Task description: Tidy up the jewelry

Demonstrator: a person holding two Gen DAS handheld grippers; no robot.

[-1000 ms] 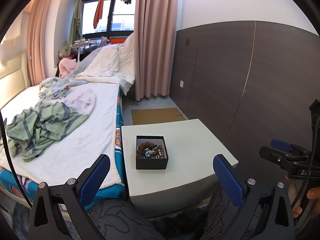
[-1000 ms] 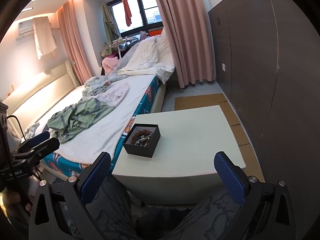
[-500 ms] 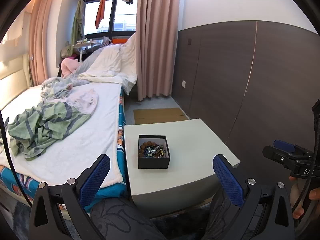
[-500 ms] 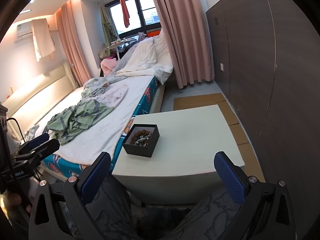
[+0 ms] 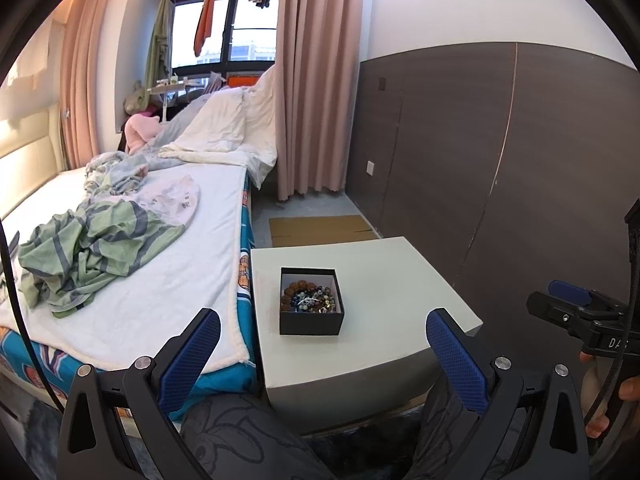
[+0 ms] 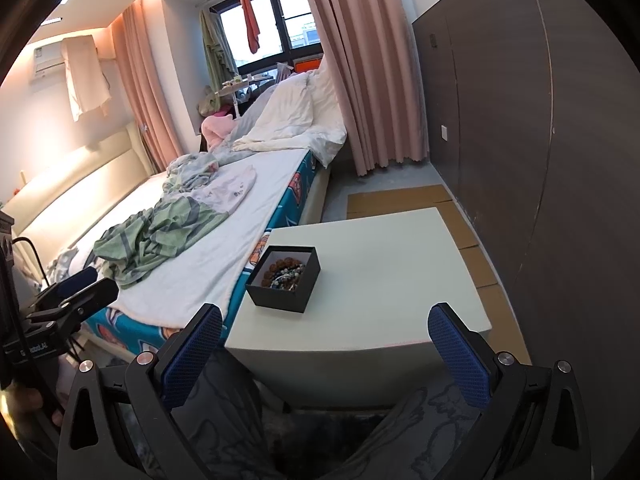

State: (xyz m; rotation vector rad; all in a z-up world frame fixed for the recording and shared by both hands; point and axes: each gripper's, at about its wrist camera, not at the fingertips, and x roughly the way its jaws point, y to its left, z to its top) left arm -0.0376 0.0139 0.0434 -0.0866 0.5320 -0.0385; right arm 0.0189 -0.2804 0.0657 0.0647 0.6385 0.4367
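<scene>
Both my left gripper (image 5: 322,352) and right gripper (image 6: 326,346) hang wide and empty short of the table (image 5: 384,272), where all visible jewelry (image 5: 310,299) lies heaped in the black box (image 5: 311,322), fitting either finished gathering or unsorted stock.

Ahead of the left gripper (image 5: 320,354), jaws spread wide, the white table (image 5: 384,280) lies bare to the right of the black box (image 5: 311,304) (its rim open upward). The bed (image 5: 168,264) flanks the left; dark wall panels (image 5: 500,168) close the right.
</scene>
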